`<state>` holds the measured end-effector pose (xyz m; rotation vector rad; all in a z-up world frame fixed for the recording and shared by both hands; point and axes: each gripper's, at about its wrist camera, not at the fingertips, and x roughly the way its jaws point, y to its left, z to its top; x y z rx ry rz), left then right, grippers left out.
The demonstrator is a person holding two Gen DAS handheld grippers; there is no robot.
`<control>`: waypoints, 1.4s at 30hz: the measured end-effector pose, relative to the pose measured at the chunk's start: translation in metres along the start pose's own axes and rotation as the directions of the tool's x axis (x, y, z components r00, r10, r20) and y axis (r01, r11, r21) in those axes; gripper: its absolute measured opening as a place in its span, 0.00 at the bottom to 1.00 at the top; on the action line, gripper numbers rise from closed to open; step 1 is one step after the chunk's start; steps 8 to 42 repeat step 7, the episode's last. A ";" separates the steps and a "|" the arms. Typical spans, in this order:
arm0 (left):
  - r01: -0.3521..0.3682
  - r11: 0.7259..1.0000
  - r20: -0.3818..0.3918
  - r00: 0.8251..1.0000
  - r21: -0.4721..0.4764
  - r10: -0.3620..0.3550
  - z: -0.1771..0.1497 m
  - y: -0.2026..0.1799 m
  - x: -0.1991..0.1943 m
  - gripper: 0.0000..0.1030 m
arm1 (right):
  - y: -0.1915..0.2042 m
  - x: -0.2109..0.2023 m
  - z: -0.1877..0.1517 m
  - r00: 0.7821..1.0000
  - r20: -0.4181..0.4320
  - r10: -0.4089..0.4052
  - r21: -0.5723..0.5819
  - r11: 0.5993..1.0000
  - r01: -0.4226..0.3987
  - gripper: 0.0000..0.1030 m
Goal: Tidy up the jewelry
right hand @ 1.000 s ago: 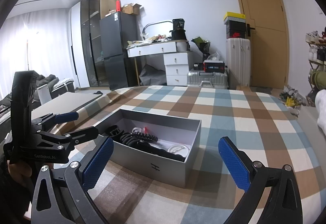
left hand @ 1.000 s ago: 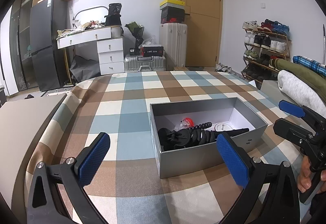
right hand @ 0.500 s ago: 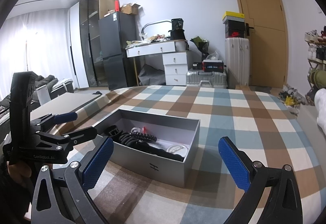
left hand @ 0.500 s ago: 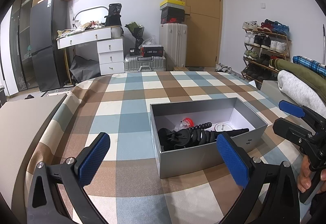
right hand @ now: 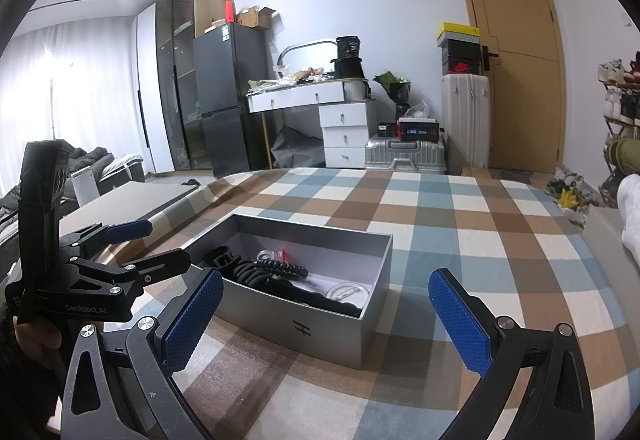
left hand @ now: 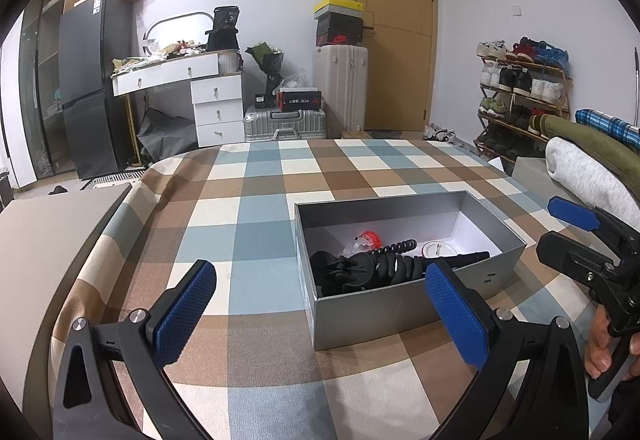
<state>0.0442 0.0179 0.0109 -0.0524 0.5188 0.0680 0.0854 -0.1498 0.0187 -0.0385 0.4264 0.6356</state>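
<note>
Grey cardboard formed the open box [left hand: 404, 304] at lower centre-right of the left wrist view, sitting on a checked bedspread [left hand: 256, 208]. Inside it lay a tangle: a black beaded string [left hand: 394, 249] draped over a bulky black item whose nature I could not tell, a small red-and-clear piece [left hand: 366, 240] toward the back wall, and a pale ring-shaped piece [left hand: 438, 250] on the white floor at the right end. In the right wrist view the same ring-shaped piece [right hand: 347, 292] lay near the box's front corner, clear of the black tangle.

The left gripper [left hand: 320, 314] hung low in its frame with its blue pads spread wide and nothing between them; the right gripper [right hand: 326, 320] was likewise wide apart and empty, just short of the box's near wall. A hand [left hand: 600, 344] showed at the right edge of the left view.

Whether the pieces had already been gathered into the box or were waiting to be sorted out of it, the scene fitted both. Any reach inside would go best from above, over the wall rather than against it, and aimed at a piece lying free, since pulling the beaded string could drag its neighbours along.
</note>
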 end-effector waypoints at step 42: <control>-0.011 1.000 -0.003 1.000 -0.028 0.011 0.000 0.006 0.000 0.99 | 0.000 0.000 0.000 1.000 -0.001 0.000 0.001 1.000 0.000 1.00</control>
